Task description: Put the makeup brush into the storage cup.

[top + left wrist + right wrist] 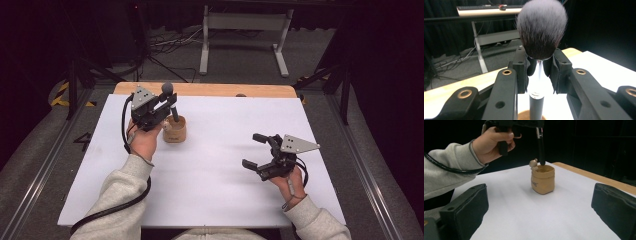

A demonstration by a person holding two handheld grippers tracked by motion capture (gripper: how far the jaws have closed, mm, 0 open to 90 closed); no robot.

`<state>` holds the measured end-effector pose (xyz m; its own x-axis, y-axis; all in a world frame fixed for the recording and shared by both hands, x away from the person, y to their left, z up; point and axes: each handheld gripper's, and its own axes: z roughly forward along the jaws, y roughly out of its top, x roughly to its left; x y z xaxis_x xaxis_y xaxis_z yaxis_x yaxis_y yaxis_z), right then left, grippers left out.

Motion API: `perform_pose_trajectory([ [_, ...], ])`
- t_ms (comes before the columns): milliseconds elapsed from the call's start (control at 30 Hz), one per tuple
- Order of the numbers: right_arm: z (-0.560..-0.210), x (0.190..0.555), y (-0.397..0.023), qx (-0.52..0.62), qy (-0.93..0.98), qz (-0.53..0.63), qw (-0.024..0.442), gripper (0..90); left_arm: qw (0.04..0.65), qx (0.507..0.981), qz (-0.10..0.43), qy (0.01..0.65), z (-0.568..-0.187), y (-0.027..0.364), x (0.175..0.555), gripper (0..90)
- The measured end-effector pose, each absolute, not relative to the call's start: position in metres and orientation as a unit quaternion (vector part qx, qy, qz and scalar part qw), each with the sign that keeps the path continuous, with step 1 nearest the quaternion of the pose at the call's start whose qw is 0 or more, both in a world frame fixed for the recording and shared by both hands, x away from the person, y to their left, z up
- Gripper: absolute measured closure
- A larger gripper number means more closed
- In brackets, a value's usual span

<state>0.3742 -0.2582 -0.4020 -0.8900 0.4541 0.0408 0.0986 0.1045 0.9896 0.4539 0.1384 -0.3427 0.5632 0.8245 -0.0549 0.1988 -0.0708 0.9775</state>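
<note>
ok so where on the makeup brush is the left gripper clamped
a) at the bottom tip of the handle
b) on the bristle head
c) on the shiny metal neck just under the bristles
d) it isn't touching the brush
c, the left gripper pads press the silver neck of the makeup brush right below the bristles.
</note>
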Motion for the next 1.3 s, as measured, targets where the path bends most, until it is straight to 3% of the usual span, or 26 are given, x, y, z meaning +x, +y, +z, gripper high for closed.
perform_pose_trajectory([
  [900,-0.401,0.375,-0.260,0.191,0.727,0.646,0.136,1.3,0.541,0.700,0.232,0.404,-0.382,0.135,0.470,69.4],
  [967,-0.401,0.375,-0.260,0.191,0.726,0.647,0.135,1.3,0.549,0.703,0.222,0.395,-0.382,0.137,0.470,57.4],
  [1000,-0.401,0.375,-0.260,0.191,0.725,0.648,0.135,1.3,0.554,0.701,0.216,0.393,-0.381,0.137,0.470,57.4],
  [1100,-0.401,0.375,-0.261,0.192,0.724,0.648,0.135,1.3,0.563,0.697,0.212,0.390,-0.377,0.138,0.469,36.3],
  [1200,-0.400,0.375,-0.261,0.192,0.724,0.649,0.136,1.3,0.571,0.688,0.217,0.392,-0.373,0.142,0.468,21.6],
  [1300,-0.400,0.375,-0.261,0.193,0.723,0.649,0.135,1.2,0.574,0.685,0.219,0.392,-0.369,0.145,0.466,17.3],
])
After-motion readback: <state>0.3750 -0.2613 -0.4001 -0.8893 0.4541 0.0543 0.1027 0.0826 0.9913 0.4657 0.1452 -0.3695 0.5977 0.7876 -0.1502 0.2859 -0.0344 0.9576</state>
